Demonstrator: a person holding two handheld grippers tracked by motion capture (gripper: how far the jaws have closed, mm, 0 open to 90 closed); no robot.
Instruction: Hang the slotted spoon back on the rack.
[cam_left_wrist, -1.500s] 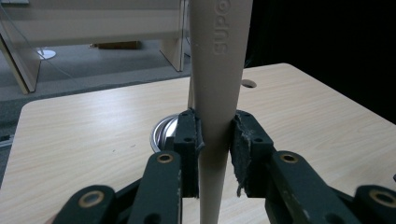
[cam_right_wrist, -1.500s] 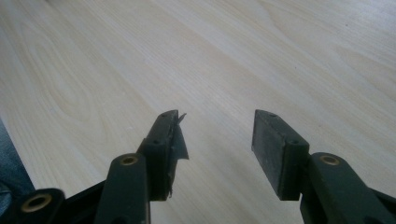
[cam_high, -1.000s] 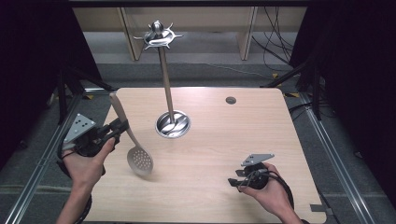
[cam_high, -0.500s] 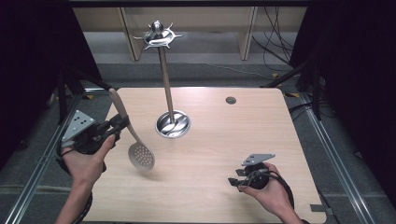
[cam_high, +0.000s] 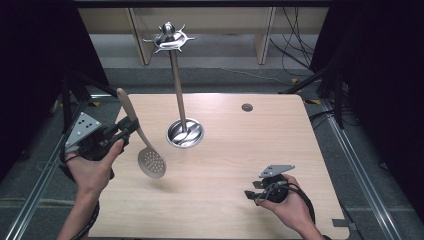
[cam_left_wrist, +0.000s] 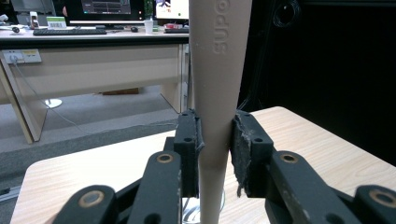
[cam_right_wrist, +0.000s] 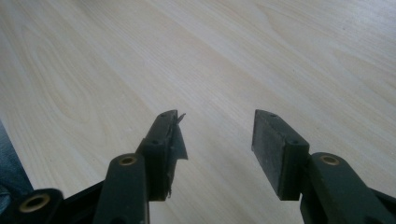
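A: Entry, near side first. Right gripper rests low over the front right of the counter, jaws parted with nothing between them; in the right gripper view there is bare wood in the gap. No change there against the earlier frames.

B: And the left?

A: Left gripper is clamped on the handle of the slotted spoon. In the left gripper view the beige handle stands nearly upright between both pads. Change noted: over the last second the spoon has risen and swung, its perforated head now hanging clear of the counter with a shadow under it, handle tip pointing up and back.

B: Meaning?

A: My reading: the lift is done and the carry toward the utensil stand is beginning. The stand sits just beyond, mid-counter, hooks at the top all bare.

B: Counts?

A: Spoons: one. Stands: one, on a round steel base. Grippers: two. Farther back, one small dark cap set in the counter.
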